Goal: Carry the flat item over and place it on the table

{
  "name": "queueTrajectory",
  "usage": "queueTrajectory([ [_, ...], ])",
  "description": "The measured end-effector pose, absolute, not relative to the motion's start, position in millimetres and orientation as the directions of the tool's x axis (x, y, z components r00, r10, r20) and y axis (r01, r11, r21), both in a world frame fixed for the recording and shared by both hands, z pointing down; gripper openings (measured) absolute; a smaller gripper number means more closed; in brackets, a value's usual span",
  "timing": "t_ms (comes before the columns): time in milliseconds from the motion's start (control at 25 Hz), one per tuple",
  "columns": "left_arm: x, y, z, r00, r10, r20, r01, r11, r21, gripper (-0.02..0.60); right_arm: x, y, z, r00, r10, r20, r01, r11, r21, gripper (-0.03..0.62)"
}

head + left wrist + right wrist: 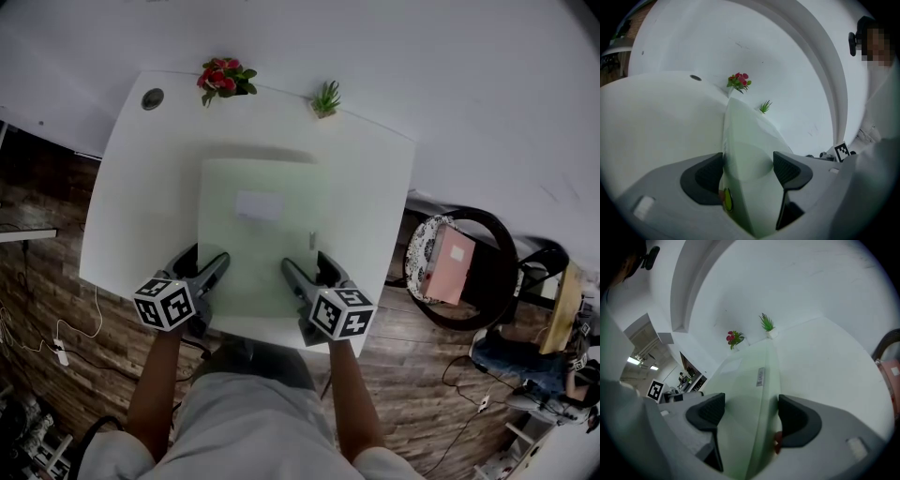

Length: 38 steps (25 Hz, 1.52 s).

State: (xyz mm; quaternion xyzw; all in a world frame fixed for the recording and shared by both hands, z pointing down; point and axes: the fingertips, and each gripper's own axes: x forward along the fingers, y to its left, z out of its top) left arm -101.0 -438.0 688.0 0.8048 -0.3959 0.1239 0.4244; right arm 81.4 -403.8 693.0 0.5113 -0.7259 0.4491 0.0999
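A pale green flat board (262, 244) with a white label (259, 205) lies level over the white table (122, 206), casting a shadow past its far edge. Both grippers hold its near edge. My left gripper (204, 258) grips the near-left corner, and my right gripper (305, 262) grips the near-right part. In the left gripper view the board (745, 140) fills the gap of the left gripper (747, 168), with both dark pads against it. In the right gripper view the board (750, 380) runs between the pads of the right gripper (751, 411) in the same way.
A pot of red flowers (223, 78) and a small green plant (325, 97) stand at the table's far edge, and a cable hole (152, 98) sits at the far left corner. A black chair (469, 262) holding a pink item stands to the right.
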Motion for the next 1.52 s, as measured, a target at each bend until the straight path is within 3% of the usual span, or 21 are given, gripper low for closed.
queueTrajectory([
  [240, -105.2, -440.1, 682.4, 0.640, -0.559, 0.527, -0.752, -0.317, 0.578, 0.325, 84.6, -404.9, 683.5, -0.446, -0.678, 0.584, -0.846, 0.108, -0.521, 0.351],
  [600, -119.8, -438.7, 664.5, 0.601, -0.612, 0.515, -0.785, -0.330, 0.525, 0.214, 91.2, -400.1, 666.1, -0.420, -0.713, 0.562, -0.861, 0.116, -0.496, 0.321],
  [760, -121.9, -434.2, 653.3, 0.603, -0.611, 0.513, -0.791, -0.375, 0.483, 0.167, 95.6, -398.0, 654.9, -0.377, -0.743, 0.553, -0.881, 0.104, -0.461, 0.193],
  [920, -127.8, -430.0, 642.7, 0.586, -0.635, 0.503, -0.805, -0.385, 0.452, 0.122, 99.1, -394.1, 643.3, -0.348, -0.767, 0.539, -0.893, 0.096, -0.439, 0.116],
  [1240, -137.8, -422.8, 618.8, 0.566, -0.681, 0.464, -0.816, -0.383, 0.434, 0.027, 96.5, -382.7, 618.3, -0.335, -0.800, 0.498, -0.897, 0.110, -0.427, 0.037],
  [1520, -138.2, -413.4, 596.4, 0.584, -0.695, 0.420, -0.801, -0.408, 0.438, 0.006, 93.9, -371.2, 597.7, -0.317, -0.823, 0.471, -0.905, 0.115, -0.409, 0.005],
])
